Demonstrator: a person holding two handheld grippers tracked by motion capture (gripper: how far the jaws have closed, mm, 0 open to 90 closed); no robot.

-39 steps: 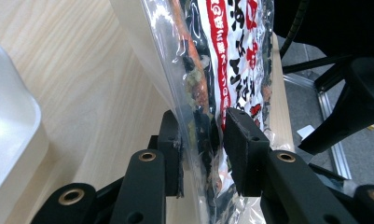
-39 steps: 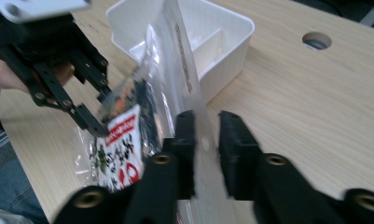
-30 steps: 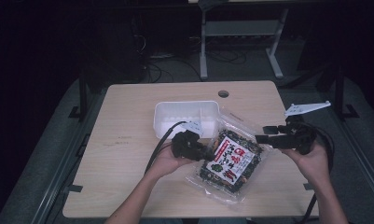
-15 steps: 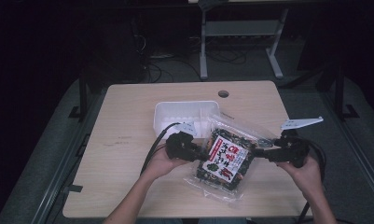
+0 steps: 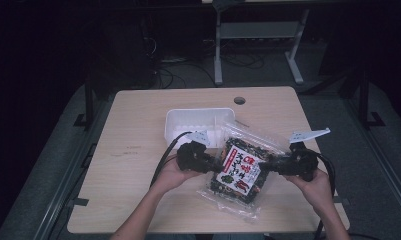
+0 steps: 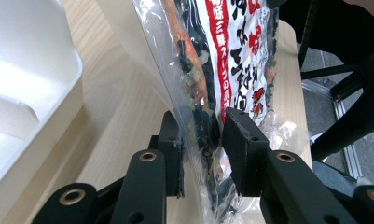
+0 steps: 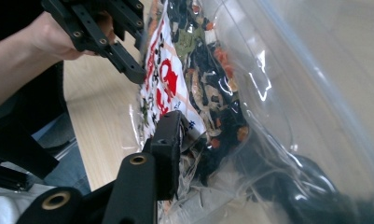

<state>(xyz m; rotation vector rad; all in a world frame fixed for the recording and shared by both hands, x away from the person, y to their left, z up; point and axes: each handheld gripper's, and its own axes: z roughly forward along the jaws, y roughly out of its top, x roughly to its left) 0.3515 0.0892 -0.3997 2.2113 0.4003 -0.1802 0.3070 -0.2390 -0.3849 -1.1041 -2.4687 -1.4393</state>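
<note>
Crinkly clear plastic packet point(image 5: 241, 172) of dark dried bits, clamped by left tongs point(image 6: 201, 140), right tongs point(image 7: 208, 140) closing on it

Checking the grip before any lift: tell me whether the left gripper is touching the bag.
Touching. The left gripper view shows the left gripper with both jaws pressed against the bag.

— What's the bag point(image 5: 241, 172) like?
— Clear plastic, with dark dried bits, orange pieces and a white label with red and black print.
— And its pose?
— Tilted over the near part of the table point(image 5: 138, 150), just in front of the tray point(image 5: 188, 120).
</note>
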